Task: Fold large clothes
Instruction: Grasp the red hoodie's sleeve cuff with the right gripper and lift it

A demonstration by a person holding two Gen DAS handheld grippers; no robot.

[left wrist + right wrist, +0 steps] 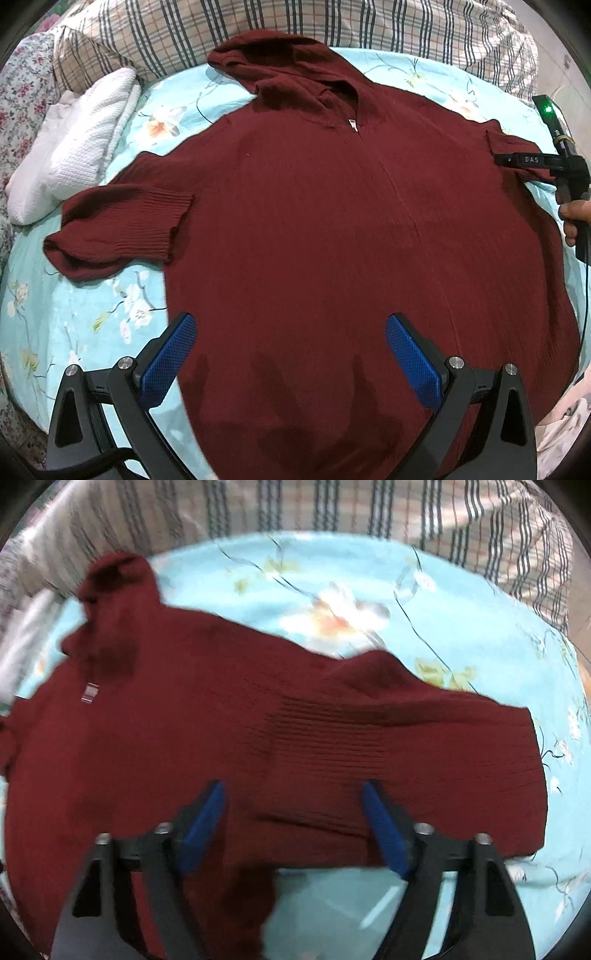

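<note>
While the bed, covered by a light-blue floral sheet, filled both views, a plaid quilt lay bunched along its far edge. Dark red hooded sweater lay spread flat on the sheet, hood toward the quilt, one ribbed cuff folded onto the body. White knitted garment sat beside that sleeve. Left gripper hovered over the hem, jaws wide apart, nothing between them. Right gripper was above the other sleeve, jaws apart and gripping nothing; view blurred.
</note>
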